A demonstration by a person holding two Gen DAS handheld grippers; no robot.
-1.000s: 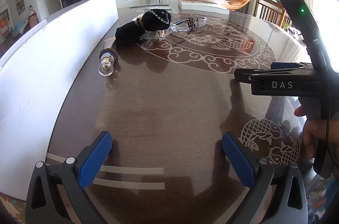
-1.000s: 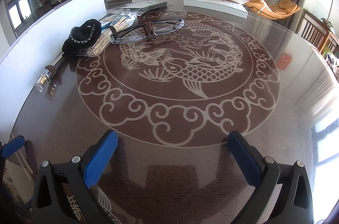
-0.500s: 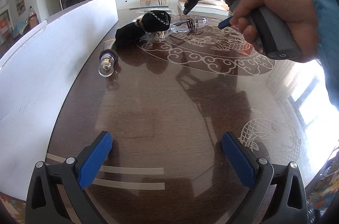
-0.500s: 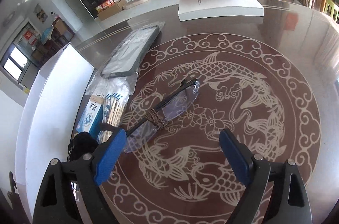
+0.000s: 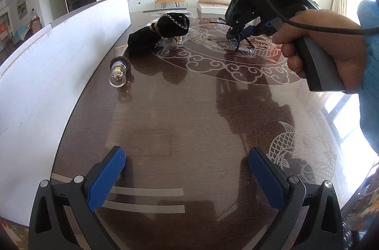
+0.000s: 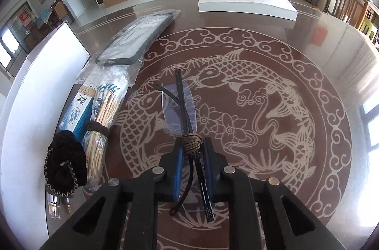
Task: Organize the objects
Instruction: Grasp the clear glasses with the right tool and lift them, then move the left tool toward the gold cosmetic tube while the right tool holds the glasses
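A blue-and-white packet (image 6: 77,112) bearing Chinese characters and a round emblem lay at the left of the dark wooden surface (image 6: 272,41), and printed lines, too small to read, covered the white booklet (image 6: 246,1) at the far edge. The right claw (image 6: 193,155) was closed on a pair of folded glasses (image 6: 180,108), its blue pads pressed against the black temples just behind a brown cord (image 6: 191,142) wound around the frame. The glasses had clear, faintly bluish lenses and a thin black frame; in the right wrist view their long axis ran straight away from the claw toward the far edge, one lens lying over the carp design inlaid in the surface. In the left wrist view the right claw (image 5: 239,33) held the glasses (image 5: 244,45) over the ornamental ring, gripped by a hand (image 5: 324,46) in a blue sleeve. The left claw (image 5: 187,176) stood wide open above the near edge, holding nothing. A black pouch (image 6: 64,162) with a beaded trim, a bag of wooden sticks (image 6: 99,129) tied with cord, a phone case in plastic wrap (image 6: 137,37) and a small glass bottle (image 5: 118,72) lay along the white board (image 5: 59,55) at the left.
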